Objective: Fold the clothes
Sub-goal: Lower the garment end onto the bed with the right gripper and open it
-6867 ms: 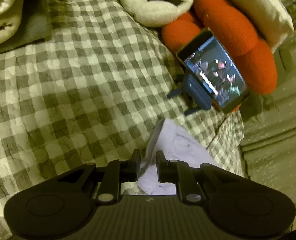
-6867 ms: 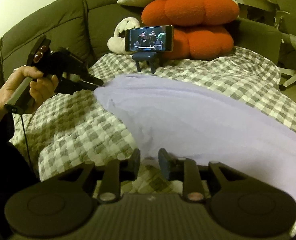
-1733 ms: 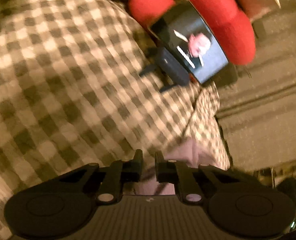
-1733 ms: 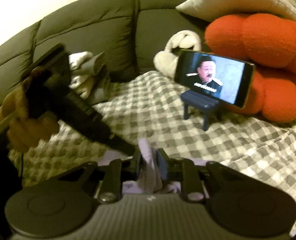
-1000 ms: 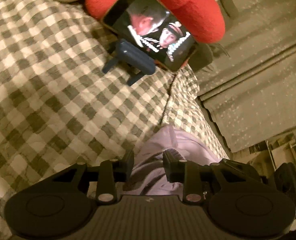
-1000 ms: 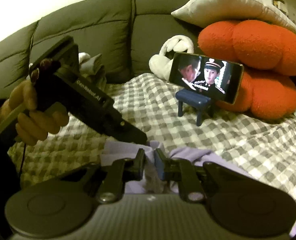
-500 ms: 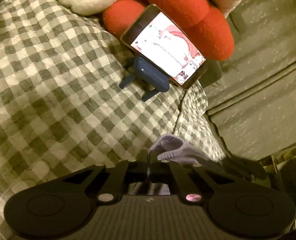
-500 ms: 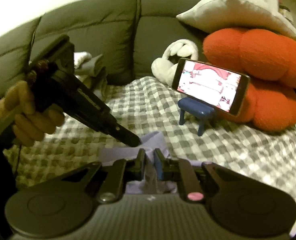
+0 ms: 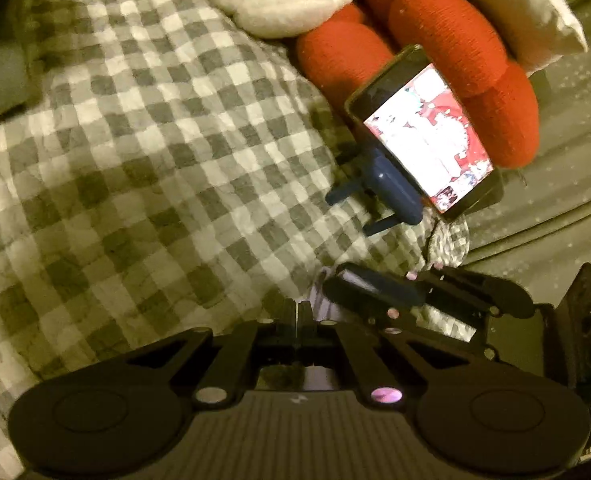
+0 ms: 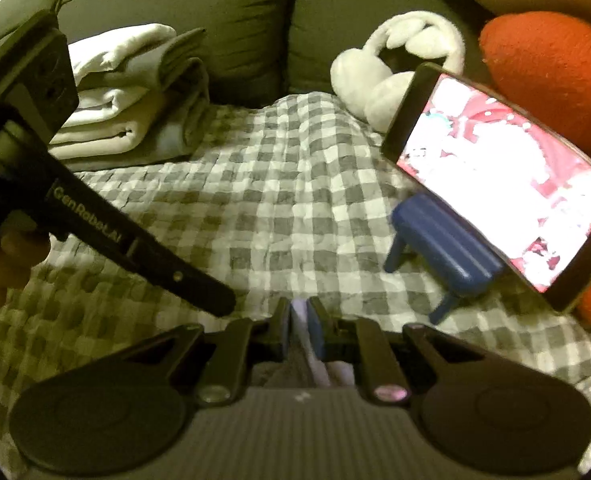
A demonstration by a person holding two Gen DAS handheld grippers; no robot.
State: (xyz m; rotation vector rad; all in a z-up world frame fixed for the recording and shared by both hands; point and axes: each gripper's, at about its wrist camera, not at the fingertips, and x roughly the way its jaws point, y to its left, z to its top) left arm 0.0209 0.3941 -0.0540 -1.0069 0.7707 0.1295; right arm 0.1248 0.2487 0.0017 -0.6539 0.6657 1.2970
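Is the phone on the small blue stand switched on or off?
On. The phone leans on the blue stand, and its screen glows bright red and white in both views.

Left gripper jaws have closed (formerly apart) on lilac garment.

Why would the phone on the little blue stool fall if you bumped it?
The phone probably tips easily: it leans tilted on a small blue stool. The stool stands on thin legs on a soft checked blanket, so likely wobbly.
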